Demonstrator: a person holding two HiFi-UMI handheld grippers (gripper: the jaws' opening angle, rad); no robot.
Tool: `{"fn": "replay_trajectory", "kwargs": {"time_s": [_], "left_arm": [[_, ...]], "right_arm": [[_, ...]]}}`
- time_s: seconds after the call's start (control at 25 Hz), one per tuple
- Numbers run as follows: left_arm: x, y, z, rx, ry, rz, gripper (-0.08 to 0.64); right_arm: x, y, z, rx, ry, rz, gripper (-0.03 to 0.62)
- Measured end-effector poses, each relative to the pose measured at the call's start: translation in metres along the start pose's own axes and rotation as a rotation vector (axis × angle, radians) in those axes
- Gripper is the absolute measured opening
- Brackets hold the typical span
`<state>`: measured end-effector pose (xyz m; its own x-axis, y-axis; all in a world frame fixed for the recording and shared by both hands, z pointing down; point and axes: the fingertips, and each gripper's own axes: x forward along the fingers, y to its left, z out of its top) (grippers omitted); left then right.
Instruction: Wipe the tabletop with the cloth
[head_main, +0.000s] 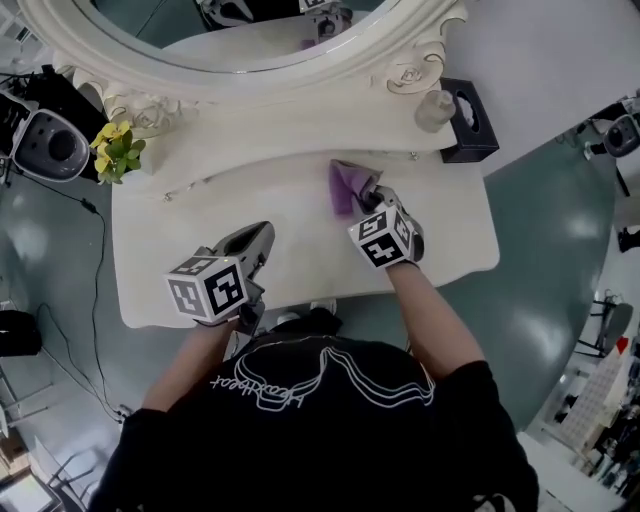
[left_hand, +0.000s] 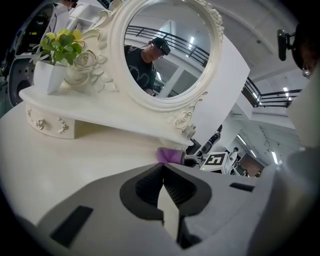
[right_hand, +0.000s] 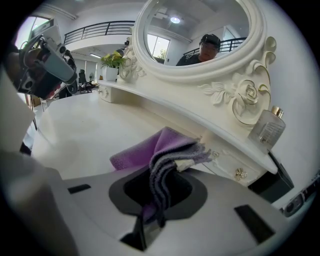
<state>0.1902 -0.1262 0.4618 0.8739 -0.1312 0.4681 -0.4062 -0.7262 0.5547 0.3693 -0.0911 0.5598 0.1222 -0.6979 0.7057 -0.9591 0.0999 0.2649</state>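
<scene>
**Wipe in progress: right gripper has the cloth, back-right of the top**

- Step: I'd call this mid-wipe. The purple cloth (head_main: 345, 185) sits on the white tabletop (head_main: 300, 255) near the back edge, just in front of the drawer ledge under the mirror (right_hand: 200, 30).
- Right gripper (right_hand: 152, 215): jaws clamped on a bunched fold of the cloth. The rest fans out ahead of the jaws. The lower flap looks to be lying on the surface, but the right gripper view is too oblique to confirm contact.
- Left gripper (left_hand: 162, 172): jaws pressed together at the tips with nothing between them, parked over the front-left of the top, well apart from the cloth.
- Next move, my read: press the cloth flat, then sweep left and forward across the bare area. Keep clear of the glass bottle (right_hand: 267, 127) on the ledge and of the drawer knobs.
</scene>
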Motion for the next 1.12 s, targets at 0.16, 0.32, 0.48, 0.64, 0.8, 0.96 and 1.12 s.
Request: {"fn": "replay_trajectory", "kwargs": {"time_s": [0.16,0.32,0.48,0.64,0.8,0.96,1.12], "left_arm": [[0.015,-0.007,0.001,-0.006,0.01,-0.02,0.005],[0.028,-0.017,-0.003,-0.02,0.036,-0.042,0.005],[0.039,-0.024,-0.002,-0.024,0.049,-0.055,0.005],[0.05,-0.028,-0.004,-0.029,0.058,-0.065,0.005],[0.056,-0.033,-0.009,-0.038,0.075,-0.077,0.005],[0.066,-0.038,-0.011,-0.039,0.089,-0.093,0.005],[0.072,-0.044,-0.013,-0.04,0.092,-0.117,0.005]], "right_arm": [[-0.004,-0.017,-0.013,0.014,0.02,-0.019,0.054],[-0.012,-0.03,-0.026,0.04,0.041,-0.028,0.054],[-0.019,-0.049,-0.041,0.052,0.064,-0.061,0.054],[-0.025,-0.069,-0.057,0.071,0.081,-0.094,0.054],[-0.033,-0.082,-0.073,0.091,0.105,-0.115,0.054],[-0.037,-0.095,-0.084,0.097,0.126,-0.134,0.054],[-0.043,-0.107,-0.097,0.105,0.145,-0.16,0.054]]}}
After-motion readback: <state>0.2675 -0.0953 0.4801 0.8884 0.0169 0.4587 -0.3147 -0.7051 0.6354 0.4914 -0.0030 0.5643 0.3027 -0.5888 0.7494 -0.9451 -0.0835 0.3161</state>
